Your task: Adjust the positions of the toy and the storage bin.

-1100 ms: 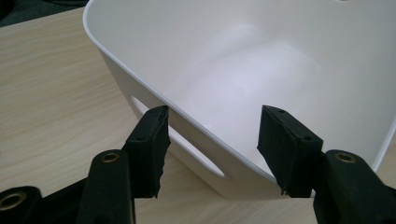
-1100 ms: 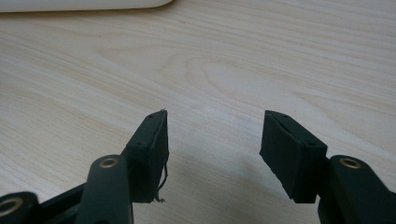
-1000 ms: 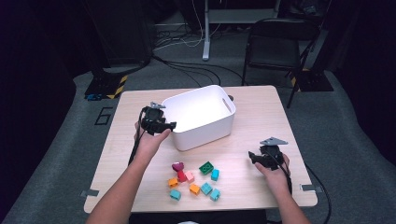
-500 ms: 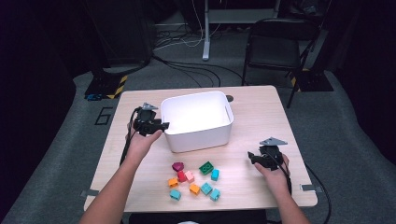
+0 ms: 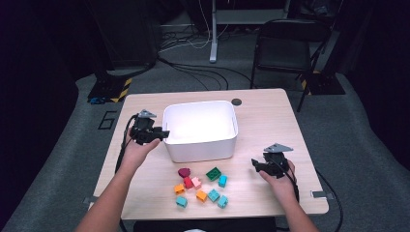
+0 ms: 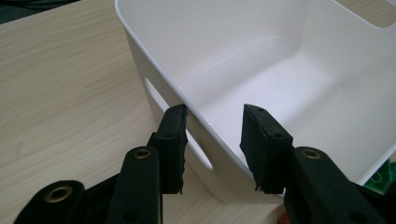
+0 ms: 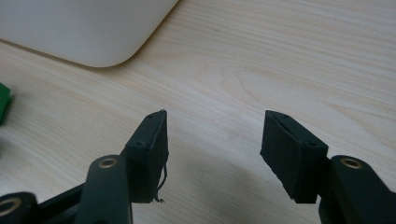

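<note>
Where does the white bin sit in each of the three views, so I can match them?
High view: white bin stands at the table's middle, just right of the left gripper.
Left gripper view: its near wall and handle slot run between the jaws, rim up the left.
Right gripper view: one rounded corner at top left.
Shared landmark: the green block beside the bin.
</note>
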